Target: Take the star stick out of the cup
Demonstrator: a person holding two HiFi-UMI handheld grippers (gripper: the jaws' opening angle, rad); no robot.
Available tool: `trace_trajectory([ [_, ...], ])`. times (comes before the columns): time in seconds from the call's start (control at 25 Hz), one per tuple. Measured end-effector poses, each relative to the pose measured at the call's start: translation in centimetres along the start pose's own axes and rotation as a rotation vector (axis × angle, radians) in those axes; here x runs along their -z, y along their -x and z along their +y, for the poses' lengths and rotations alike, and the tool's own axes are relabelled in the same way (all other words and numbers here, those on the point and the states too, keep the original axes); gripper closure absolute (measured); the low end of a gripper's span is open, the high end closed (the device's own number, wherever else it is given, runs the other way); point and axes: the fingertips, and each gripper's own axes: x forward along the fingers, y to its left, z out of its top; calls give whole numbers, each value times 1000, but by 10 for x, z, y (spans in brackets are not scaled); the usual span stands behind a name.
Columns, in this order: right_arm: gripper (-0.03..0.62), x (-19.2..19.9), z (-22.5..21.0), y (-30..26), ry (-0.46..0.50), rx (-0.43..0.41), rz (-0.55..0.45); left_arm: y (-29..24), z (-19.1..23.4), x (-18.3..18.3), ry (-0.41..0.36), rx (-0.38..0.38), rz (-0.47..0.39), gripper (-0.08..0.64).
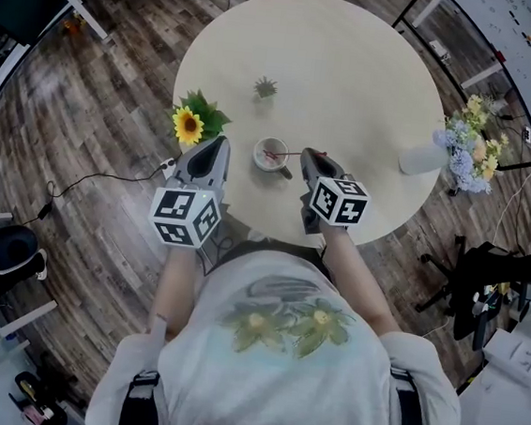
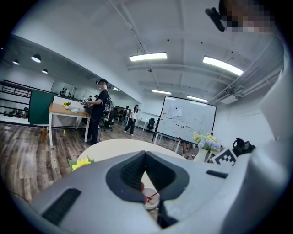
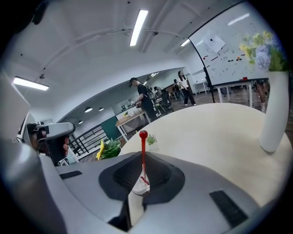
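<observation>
A small white cup (image 1: 272, 154) stands near the front of the round table (image 1: 356, 65). The thin red star stick (image 1: 290, 154) runs from the cup's mouth rightward to my right gripper (image 1: 307, 157), which is shut on it. In the right gripper view the stick (image 3: 143, 155) rises from the closed jaws of the right gripper (image 3: 143, 177) to a round red tip; a white shape sits low between them. My left gripper (image 1: 220, 147) hovers just left of the cup, jaws together and empty. In the left gripper view the cup (image 2: 151, 201) shows beyond the left gripper (image 2: 146, 194).
A sunflower with green leaves (image 1: 192, 124) lies at the table's left edge, close to my left gripper. A small green plant (image 1: 265, 88) stands behind the cup. A white vase (image 1: 422, 159) of pale flowers sits at the right edge. People stand far off in the room.
</observation>
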Motion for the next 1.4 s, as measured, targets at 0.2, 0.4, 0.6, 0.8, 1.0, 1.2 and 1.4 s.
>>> trace_trajectory([
  [0.2, 561, -10, 9, 3, 55, -13, -7, 1, -1, 0, 4, -3, -2, 558],
  [0.4, 561, -25, 20, 10, 112, -30, -29, 2, -3, 2, 7, -3, -2, 558],
  [0.6, 560, -36, 31, 17, 154, -53, -41, 5, -5, 3, 10, -5, -6, 558],
  [0.8, 560, -50, 39, 28, 225, -44, -70, 6, -7, 4, 16, -3, -7, 558],
  [1.0, 560, -63, 50, 41, 301, -34, -103, 10, -9, 5, 15, 0, -9, 558],
  [1.2, 560, -73, 59, 50, 312, -45, -137, 12, -10, 6, 16, -4, -11, 558],
  [1.4, 560, -80, 68, 61, 321, -60, -158, 15, -18, 5, 8, -18, -2, 558],
])
